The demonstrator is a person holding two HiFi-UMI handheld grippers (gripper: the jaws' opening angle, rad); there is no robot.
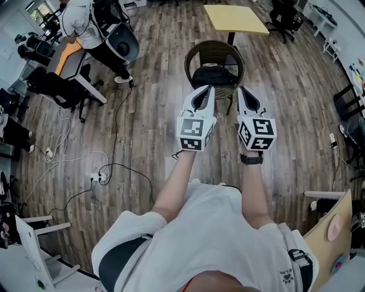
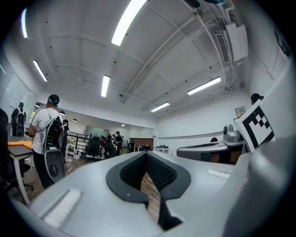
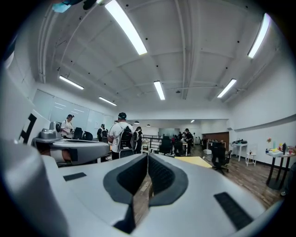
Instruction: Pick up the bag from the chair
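Observation:
A black bag (image 1: 215, 76) lies on the seat of a round wicker chair (image 1: 197, 54), seen only in the head view, straight ahead on the wooden floor. My left gripper (image 1: 206, 89) is held out in front of me, its tips just short of the chair's near edge. My right gripper (image 1: 243, 91) is level beside it, off the chair's right side. In the left gripper view the left gripper (image 2: 146, 155) is shut on nothing, and the right gripper (image 3: 148, 157) looks the same in its own view. Both gripper views show the room and ceiling, not the bag.
A yellow table (image 1: 235, 18) stands just behind the chair. A person with a backpack (image 1: 85, 25) stands by a desk (image 1: 68, 57) at the far left. Cables and a power strip (image 1: 98, 178) lie on the floor to my left. Black office chairs (image 1: 283, 14) stand far right.

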